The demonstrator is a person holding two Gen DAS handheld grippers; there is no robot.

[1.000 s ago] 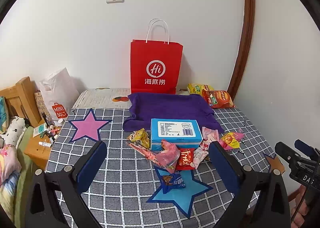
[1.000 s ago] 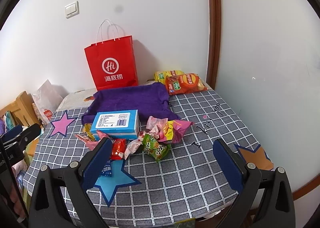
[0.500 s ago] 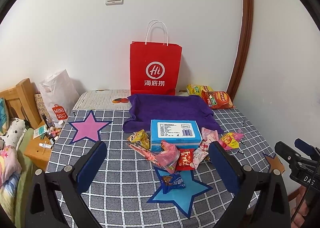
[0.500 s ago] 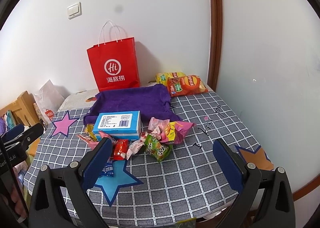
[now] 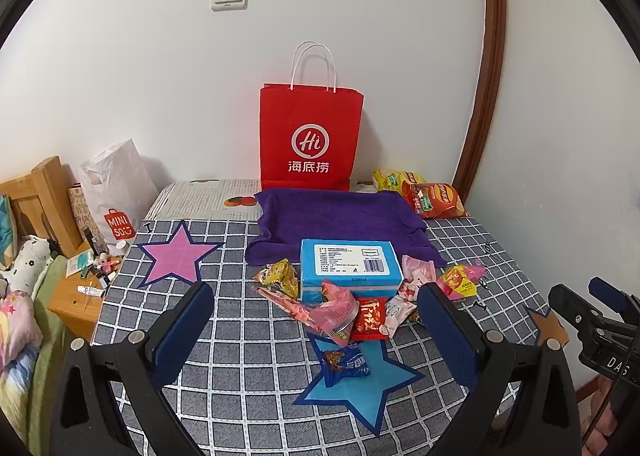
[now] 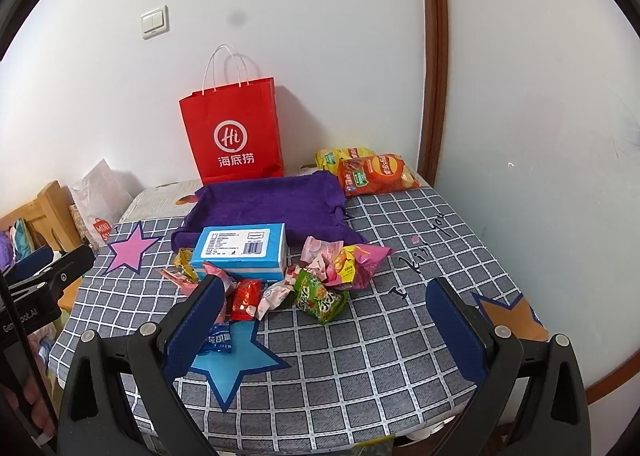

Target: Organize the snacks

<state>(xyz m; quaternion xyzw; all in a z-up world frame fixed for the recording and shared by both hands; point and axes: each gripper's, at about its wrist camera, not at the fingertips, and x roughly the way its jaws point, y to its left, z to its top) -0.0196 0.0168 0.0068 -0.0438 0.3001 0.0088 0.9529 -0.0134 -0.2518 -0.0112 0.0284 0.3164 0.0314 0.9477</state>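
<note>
A heap of small snack packets lies mid-table around a blue box (image 5: 350, 270) (image 6: 240, 250): a pink packet (image 5: 334, 308), a red packet (image 5: 370, 318) (image 6: 245, 298), a green packet (image 6: 320, 296), a yellow-pink packet (image 5: 460, 280) (image 6: 352, 262). A blue packet (image 5: 344, 366) lies on the blue star. Two chip bags (image 5: 432, 198) (image 6: 374, 176) rest at the back right. My left gripper (image 5: 316, 330) hovers open over the table's near side, empty. My right gripper (image 6: 328, 330) is open and empty too, short of the heap.
A red paper bag (image 5: 310, 140) (image 6: 234, 136) stands against the wall behind a purple cloth (image 5: 340, 218) (image 6: 268, 208). The checked tablecloth (image 5: 248, 336) has star patches. A white bag (image 5: 118, 196) and a cluttered wooden stand (image 5: 76, 296) sit left of the table.
Both views have shifted slightly down and closer to the table; the snacks have not moved and both grippers stay open.
</note>
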